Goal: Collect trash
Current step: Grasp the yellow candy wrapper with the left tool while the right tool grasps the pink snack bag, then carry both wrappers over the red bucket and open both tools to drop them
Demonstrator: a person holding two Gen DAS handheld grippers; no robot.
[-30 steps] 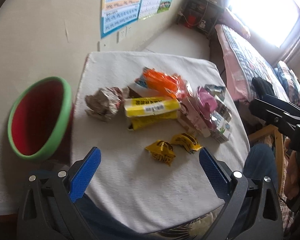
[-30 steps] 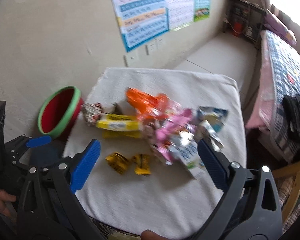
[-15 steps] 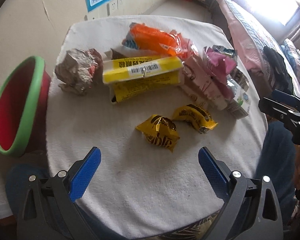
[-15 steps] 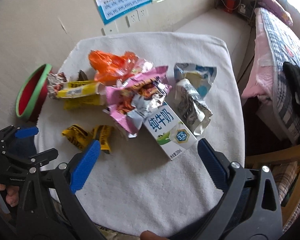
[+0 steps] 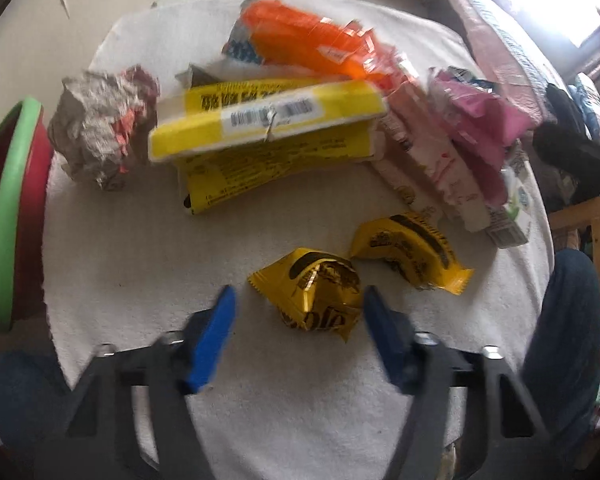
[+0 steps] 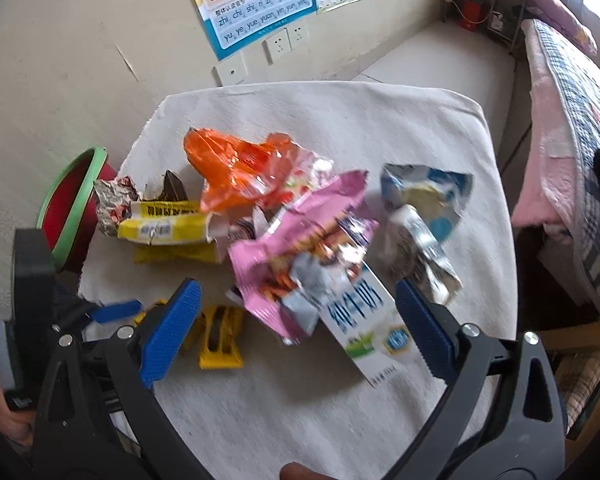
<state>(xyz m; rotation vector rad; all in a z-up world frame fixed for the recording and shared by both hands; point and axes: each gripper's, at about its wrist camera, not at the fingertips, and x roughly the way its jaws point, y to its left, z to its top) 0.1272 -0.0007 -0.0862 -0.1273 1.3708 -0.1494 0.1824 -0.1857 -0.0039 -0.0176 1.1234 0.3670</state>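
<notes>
Trash lies on a white-clothed table (image 5: 132, 248). My left gripper (image 5: 298, 308) is open, its blue fingers either side of a small yellow wrapper (image 5: 316, 292), not gripping it. A second yellow wrapper (image 5: 410, 254) lies just right. Behind are a yellow box (image 5: 268, 118), a crumpled foil ball (image 5: 100, 124), an orange bag (image 5: 304, 46) and a pink bag (image 5: 472, 128). My right gripper (image 6: 296, 320) is open above a milk carton (image 6: 364, 320) and the pink bag (image 6: 296, 248). The red bin with a green rim (image 5: 8, 216) stands at the table's left.
A silver-blue bag (image 6: 420, 216) lies right of the pile. A bed (image 6: 572, 120) and a wooden chair (image 5: 592, 224) stand to the right. The wall with posters (image 6: 256, 0) is behind. My left gripper also shows in the right wrist view (image 6: 112, 312).
My left gripper has dropped toward the near yellow wrapper and its fingers have narrowed around it. My right gripper has moved closer over the milk carton and pink bag.
</notes>
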